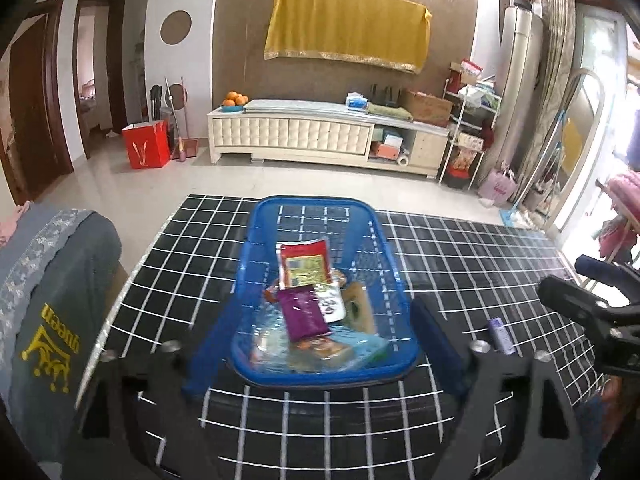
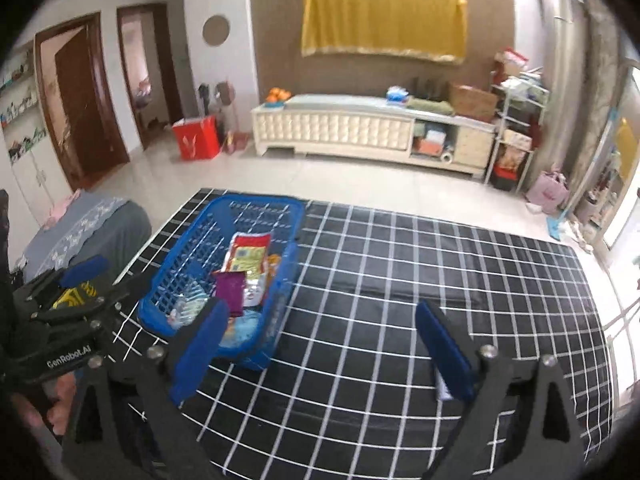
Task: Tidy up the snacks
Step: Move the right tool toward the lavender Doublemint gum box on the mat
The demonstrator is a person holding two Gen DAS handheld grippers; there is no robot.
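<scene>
Okay, my left gripper (image 1: 320, 344) is spread wide, nothing between the pads; its blue fingers (image 1: 434, 340) frame the near end of the blue basket (image 1: 264, 216) at lower centre of the left wrist view. I see the basket sitting on the black grid-patterned tablecloth (image 1: 460, 248), long axis running away from the camera.

Inside the basket I can make out a pile of snack packs. A red-and-yellow packet (image 1: 306, 262) lies toward the far end. A purple packet (image 1: 304, 312) sits on top nearer the middle, tilted. A white pouch (image 1: 332, 304) is just beside the purple one on its right, touching it. The packs at the near end are blurred; I can't tell what they are.

One small purple-and-white item (image 1: 500, 334) lies on the cloth outside the basket, lower right of that frame, near the right finger of the left gripper.

My right gripper (image 2: 324, 340) is also wide apart and holding nothing. In the right wrist view its left finger (image 2: 200, 344) overlaps the basket's (image 2: 192, 236) near corner at lower left; I can't tell if they touch. Its right finger hangs over bare cloth (image 2: 400, 260).

The right gripper's body shows at the right edge of the left view (image 1: 592, 312), and the left gripper at the left edge of the right view (image 2: 68, 312).
</scene>
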